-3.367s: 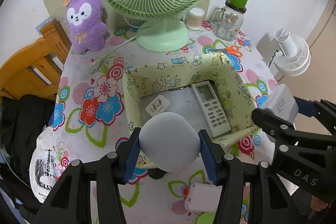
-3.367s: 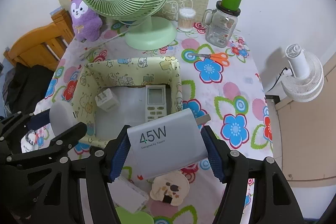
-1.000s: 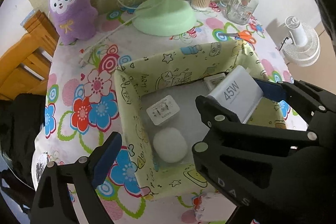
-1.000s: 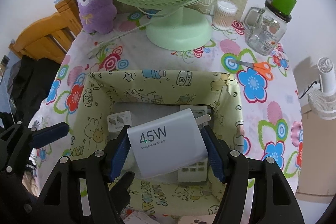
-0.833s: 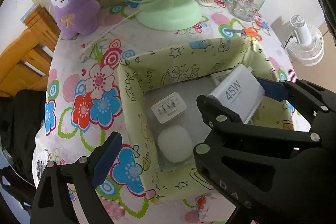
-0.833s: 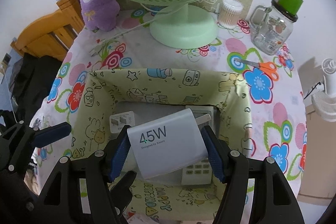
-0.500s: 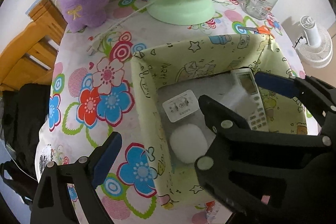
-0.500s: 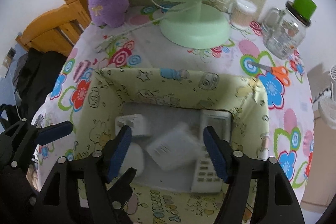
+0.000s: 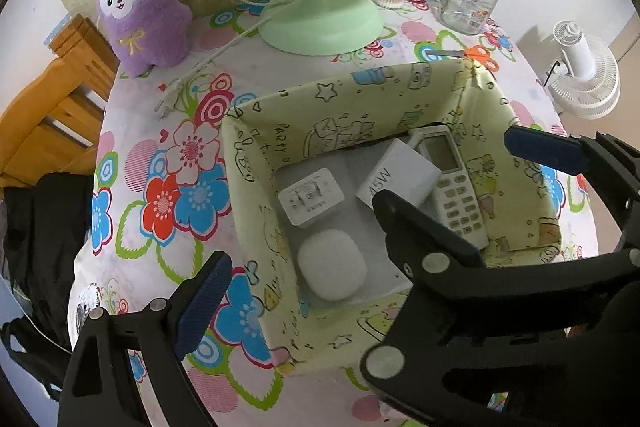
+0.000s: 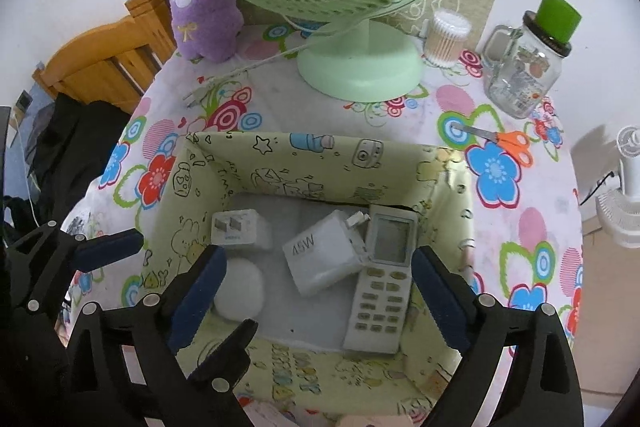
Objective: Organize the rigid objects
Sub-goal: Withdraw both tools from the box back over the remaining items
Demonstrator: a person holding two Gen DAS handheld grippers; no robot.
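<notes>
A yellow-green fabric box [image 10: 320, 163] [image 9: 352, 95] stands on the flowered table. Inside lie a white 45W charger [image 10: 326, 253] [image 9: 396, 173], a white remote control [image 10: 380, 279] [image 9: 452, 187], a small white plug adapter [image 10: 240, 229] [image 9: 312, 201] and a white rounded case [image 10: 240, 289] [image 9: 332, 269]. The charger leans against the remote. My right gripper [image 10: 320, 301] is open and empty above the box. My left gripper is open and empty at the box's left; one finger [image 9: 202, 301] shows in its own view and one finger [image 10: 108, 249] in the right wrist view.
A green desk fan [image 10: 360, 63], a purple plush toy [image 10: 204, 7], a cotton swab jar [image 10: 444, 37], a glass jar with green lid [image 10: 528, 67] and orange scissors [image 10: 500, 139] stand behind the box. A wooden chair [image 10: 104, 67] is at the left, a white fan [image 9: 580, 79] off the right.
My right gripper opened and let go of the 45W charger, which dropped into the box against the remote. Earlier my left gripper released the rounded case into the box.
</notes>
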